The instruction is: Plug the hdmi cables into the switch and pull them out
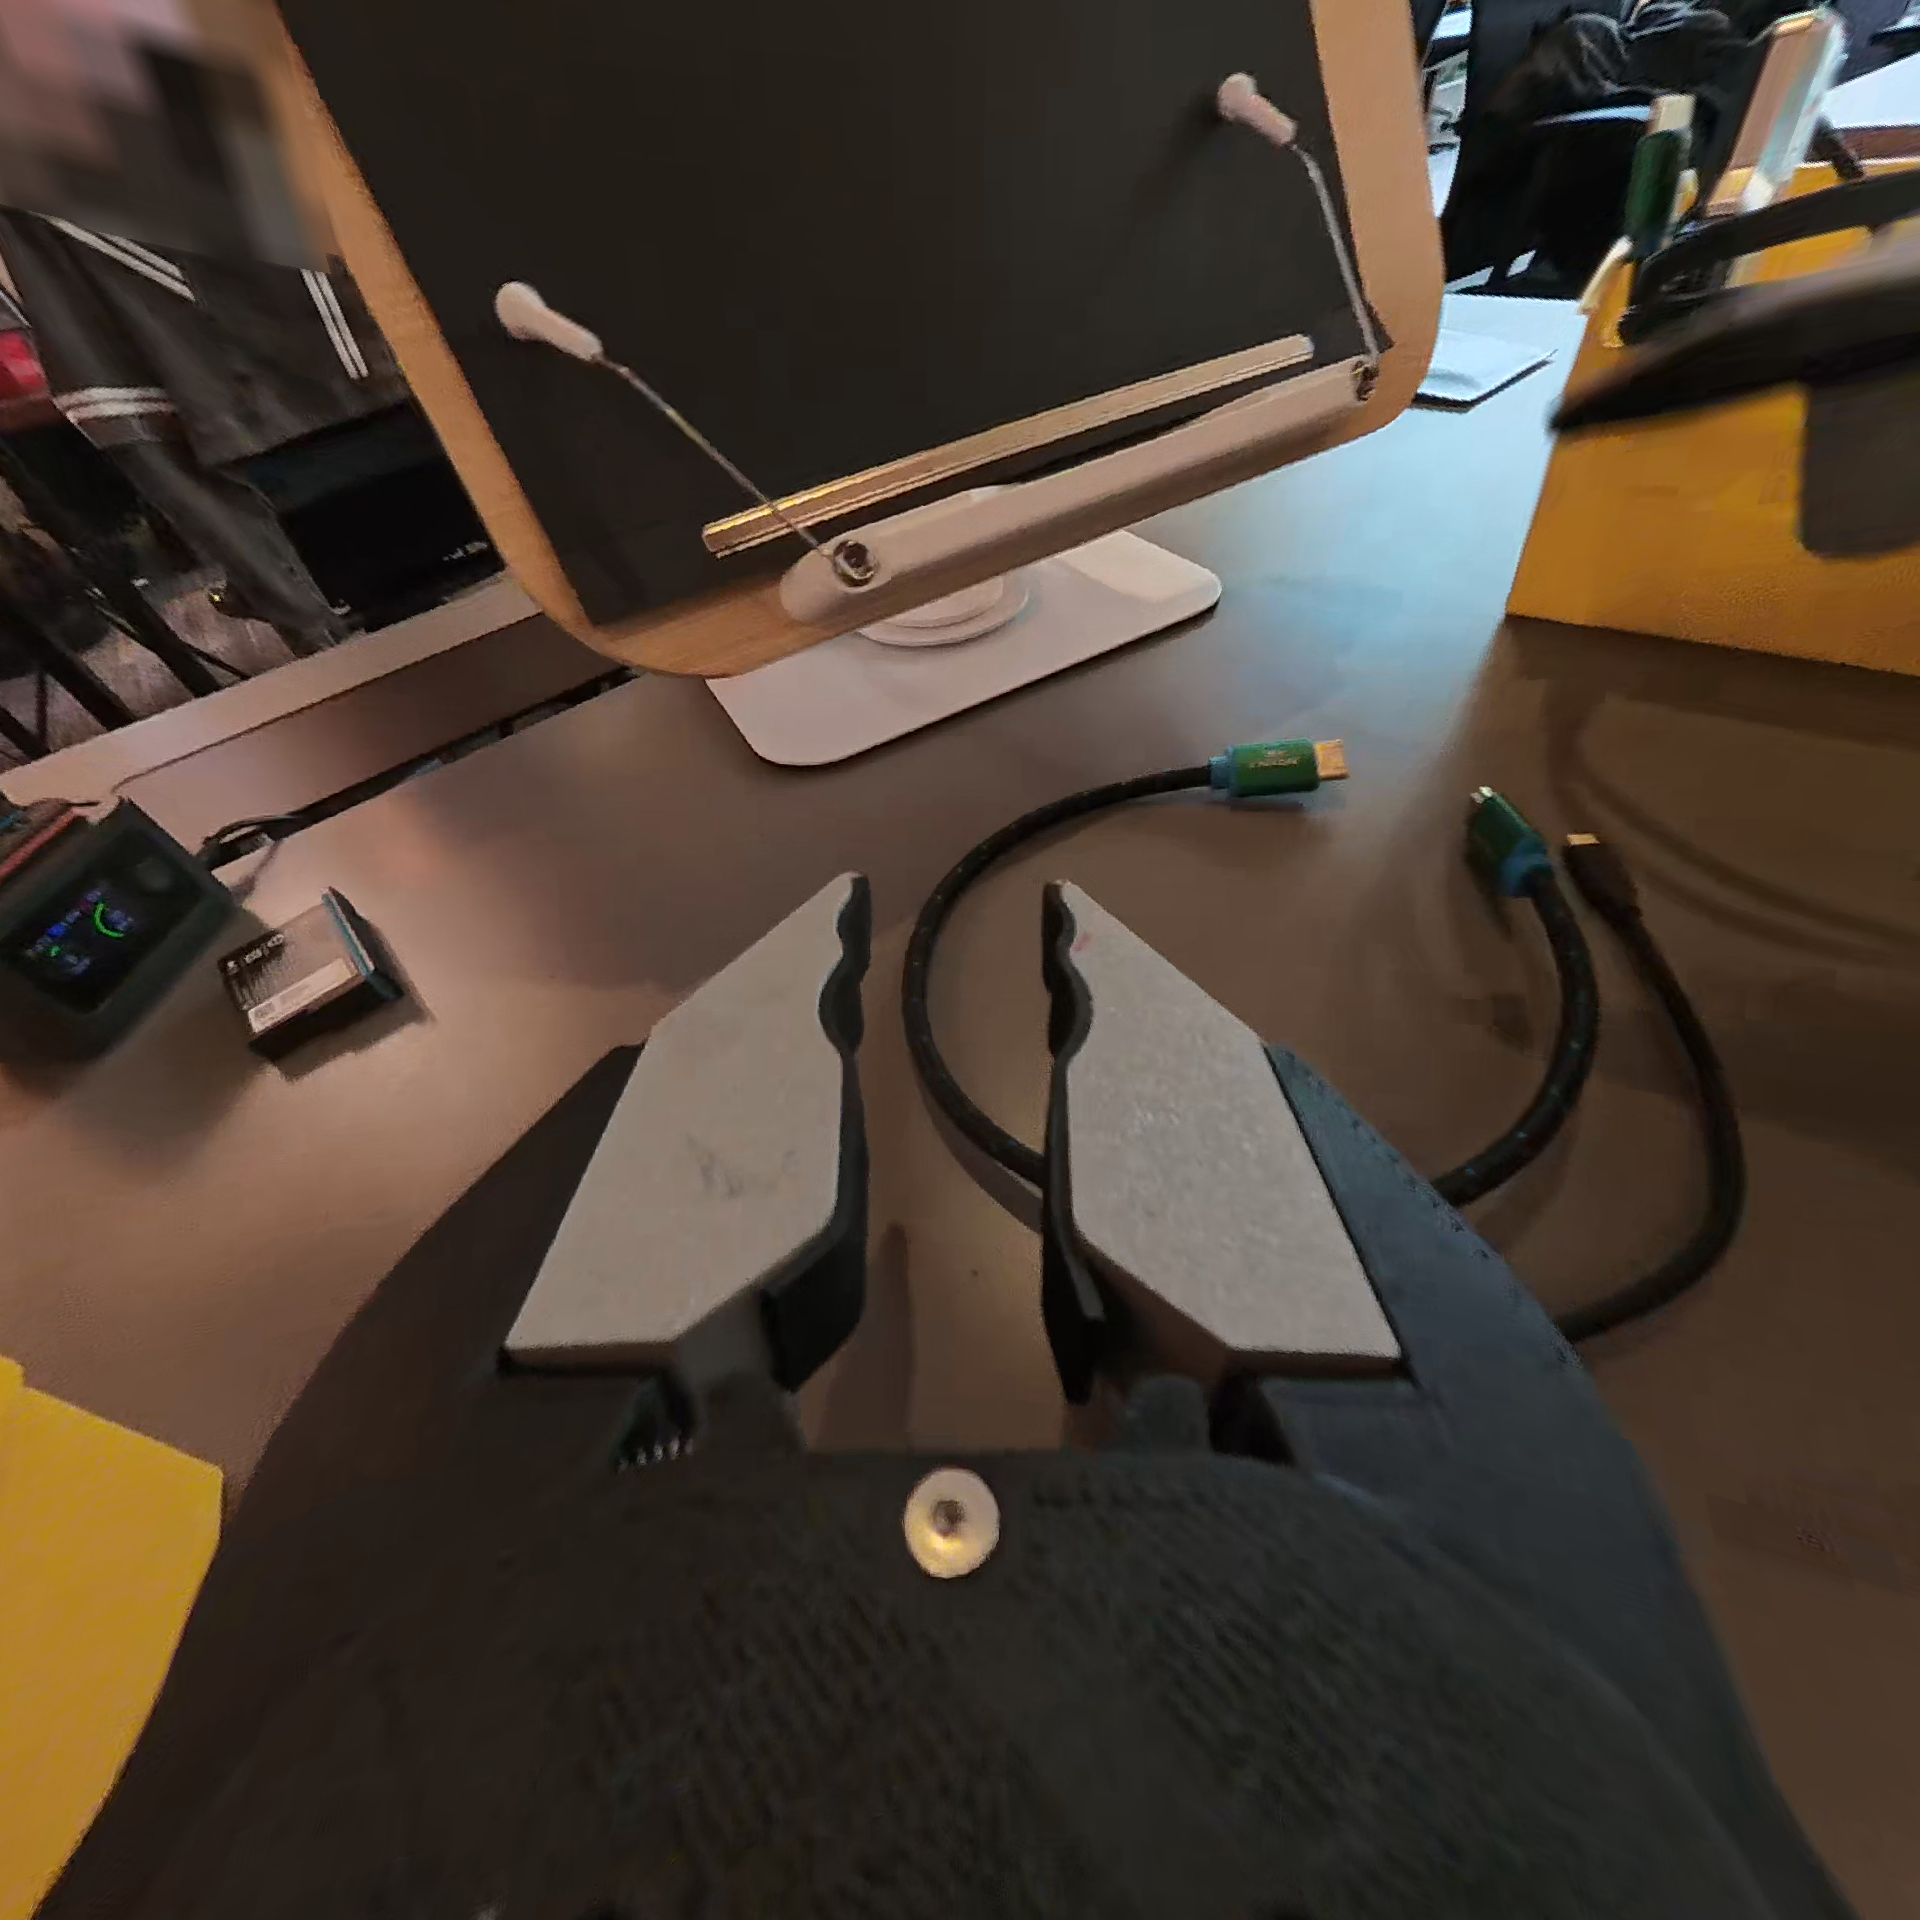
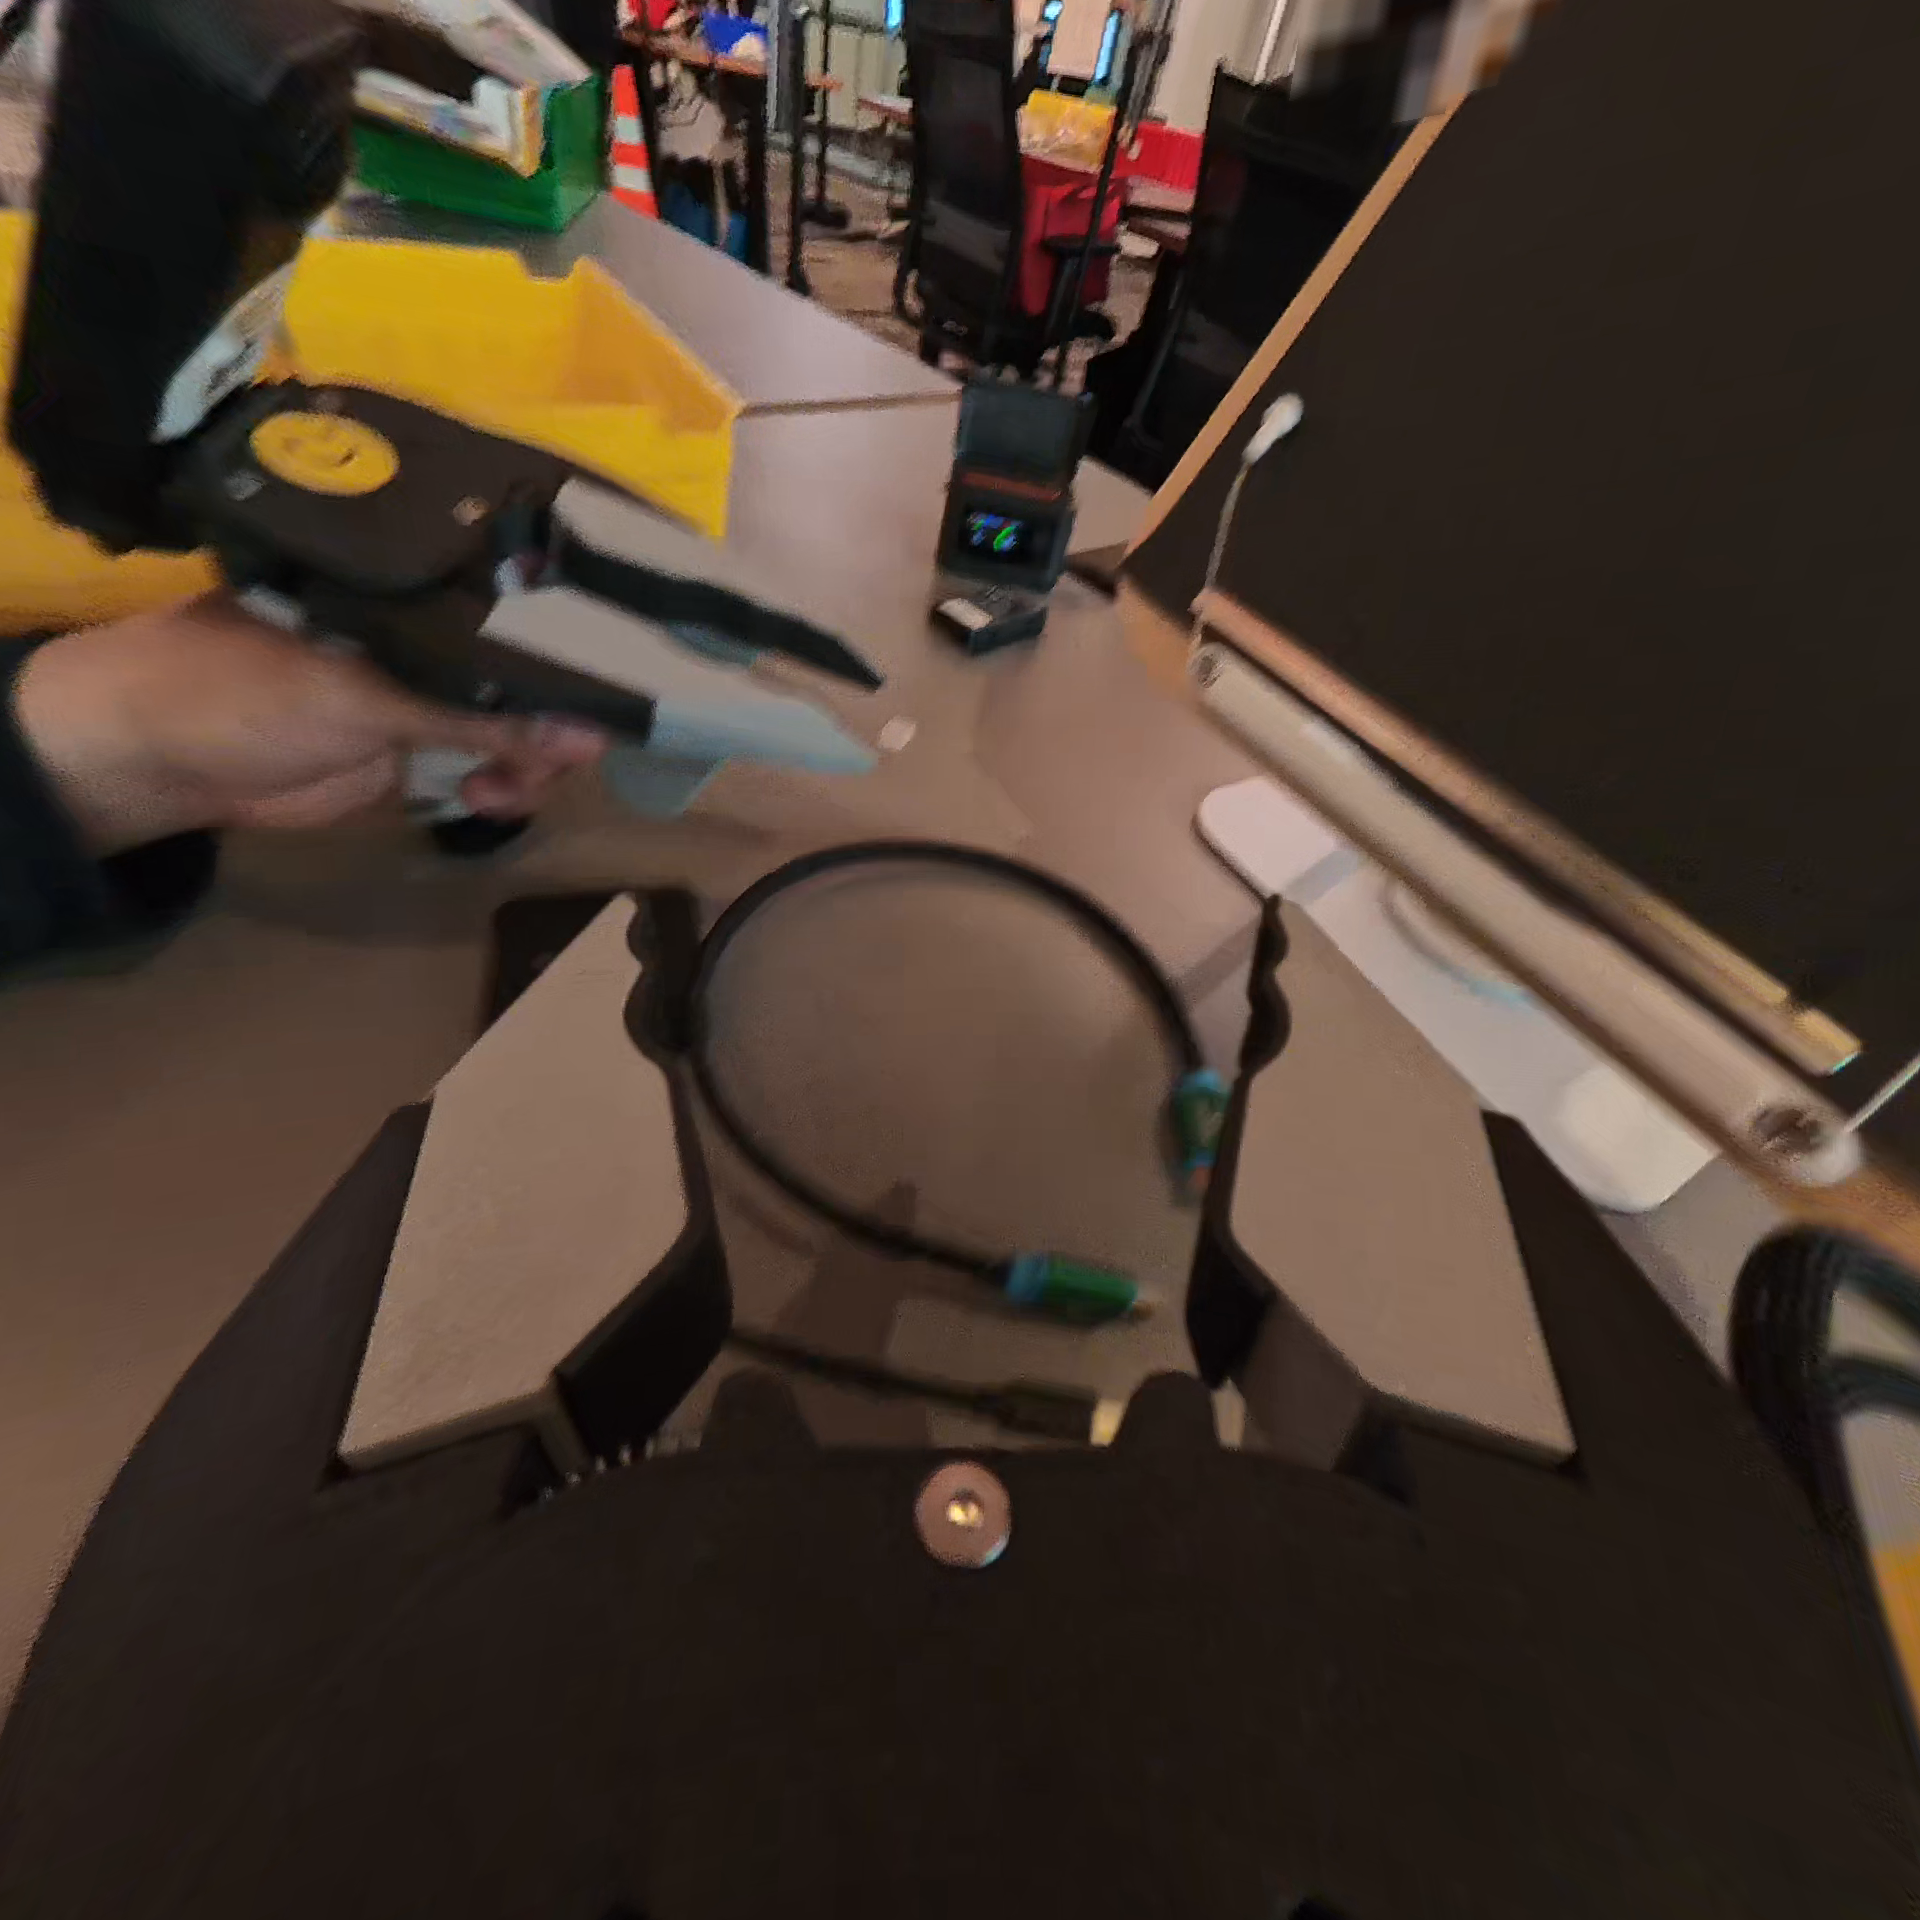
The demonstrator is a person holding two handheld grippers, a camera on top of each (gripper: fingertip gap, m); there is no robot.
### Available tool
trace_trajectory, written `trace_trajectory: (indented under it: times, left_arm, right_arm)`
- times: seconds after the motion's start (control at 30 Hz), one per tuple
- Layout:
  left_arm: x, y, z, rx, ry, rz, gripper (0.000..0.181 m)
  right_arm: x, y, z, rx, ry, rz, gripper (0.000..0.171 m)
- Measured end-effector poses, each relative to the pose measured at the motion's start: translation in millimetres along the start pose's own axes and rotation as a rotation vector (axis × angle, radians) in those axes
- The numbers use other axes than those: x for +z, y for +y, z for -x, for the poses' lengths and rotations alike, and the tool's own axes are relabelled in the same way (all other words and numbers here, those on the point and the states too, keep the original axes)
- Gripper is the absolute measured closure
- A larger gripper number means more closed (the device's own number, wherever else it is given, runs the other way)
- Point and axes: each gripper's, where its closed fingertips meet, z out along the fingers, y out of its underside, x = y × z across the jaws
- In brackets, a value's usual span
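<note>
Across the left wrist view, the left tool [image 1: 956, 904] fills the lower centre, its fingers apart and holding nothing, poised above the brown desk [image 1: 582, 883]. Between and beyond the fingertips a black braided cable [image 1: 925, 997] curves in a loop on the desk, passing under the tool's right-hand finger; one green plug [image 1: 1280, 770] lies at centre right with its gold tip pointing right, and a second green plug [image 1: 1501, 842] lies farther right. Just beside that second plug rests a thinner dark cable [image 1: 1662, 997] with a small brown plug. A tilted black board with a tan rim [image 1: 831, 260] stands on a white base in the upper centre. At the left edge sit a small device with a lit screen [image 1: 83, 935] and a small black box [image 1: 312, 971]. A yellow bin [image 1: 1683, 520] occupies the upper right.

Down the middle of the right wrist view, the right tool [image 2: 961, 977] has its fingers wide apart and empty. The cable [image 2: 935, 862] arcs on the desk [image 2: 208, 1143] between the fingers, with both green plugs near the right-hand finger. At the left, a hand [image 2: 229, 727] holds the left tool [image 2: 873, 717], blurred, fingers slightly apart. The board [image 2: 1610, 520] fills the right side, and the yellow bin [image 2: 499, 343] sits at the upper left.
</note>
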Motion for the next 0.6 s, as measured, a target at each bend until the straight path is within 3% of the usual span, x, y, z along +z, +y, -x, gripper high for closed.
trace_trajectory:
  times: [0.17,0.27,0.43,0.5,0.57,0.6]
  left_arm:
    - [-3,2,7,-0.028,-0.009,0.002,0.151]
    - [-3,5,10,-0.041,-0.007,0.02,0.151]
    - [-2,9,9,-0.06,0.003,0.049,0.156]
    - [-1,11,9,-0.055,-0.004,0.064,0.158]
    - [0,12,10,-0.056,-0.012,0.072,0.16]
    - [0,13,12,-0.064,-0.017,0.076,0.16]
  right_arm:
    - [36,-31,-37,-0.009,0.075,-0.036,0.053]
    - [45,-25,-33,0.012,0.068,-0.066,0.067]
    - [47,-3,-16,0.034,-0.019,-0.011,0.071]
    - [43,0,-8,0.014,-0.08,0.003,0.085]
    - [38,2,14,-0.007,-0.214,0.02,0.113]
    - [37,4,25,-0.007,-0.271,0.039,0.11]
